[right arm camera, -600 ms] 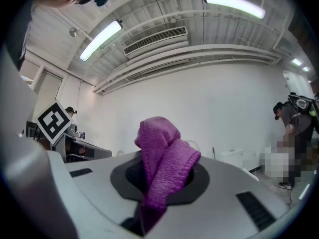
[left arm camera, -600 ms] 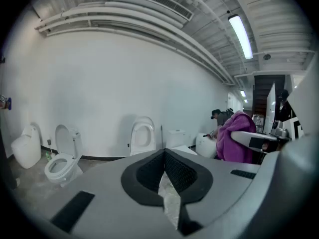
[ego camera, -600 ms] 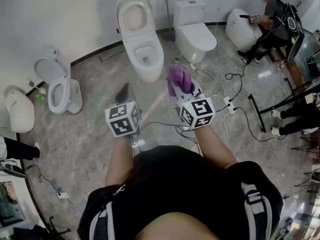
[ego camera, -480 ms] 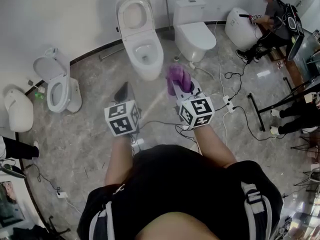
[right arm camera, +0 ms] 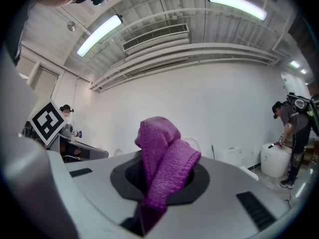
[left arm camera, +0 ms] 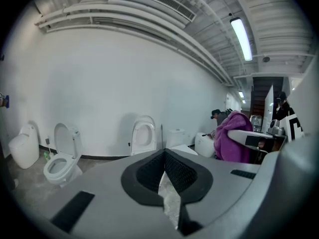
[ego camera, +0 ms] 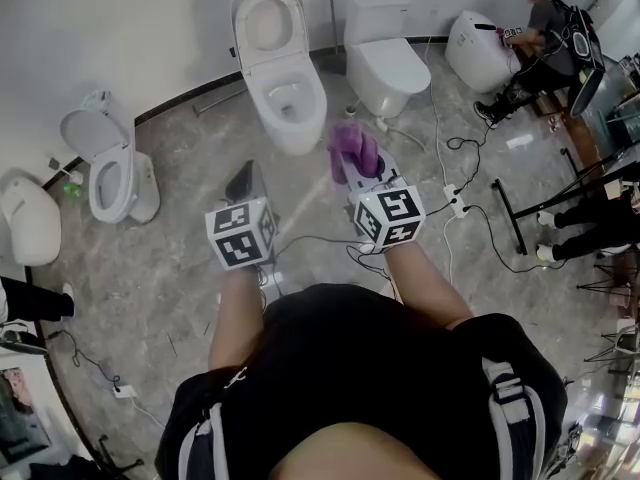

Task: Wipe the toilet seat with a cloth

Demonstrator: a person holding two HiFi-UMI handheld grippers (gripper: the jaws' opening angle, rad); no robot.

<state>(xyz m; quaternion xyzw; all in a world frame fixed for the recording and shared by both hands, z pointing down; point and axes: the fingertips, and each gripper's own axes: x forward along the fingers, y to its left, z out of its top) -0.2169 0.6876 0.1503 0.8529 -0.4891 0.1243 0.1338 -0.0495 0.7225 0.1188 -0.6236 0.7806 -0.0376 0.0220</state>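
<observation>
Clamping purple cloth in right hand-held gripper, jaws pinching it. Holding left hand-held gripper clenched tight and empty, facing the open toilet.

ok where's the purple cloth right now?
The cloth is clamped in the right gripper, bunched above its jaws; head view, just right of centre, short of the open toilet.

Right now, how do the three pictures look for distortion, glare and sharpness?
Head view: wide-angle bend curves the wall's base, lighting even, the floor faintly glossy. Left gripper view: fisheye circle with black corners, the ceiling light blown out. Right gripper view: same fisheye, purple cloth close and sharp.
</observation>
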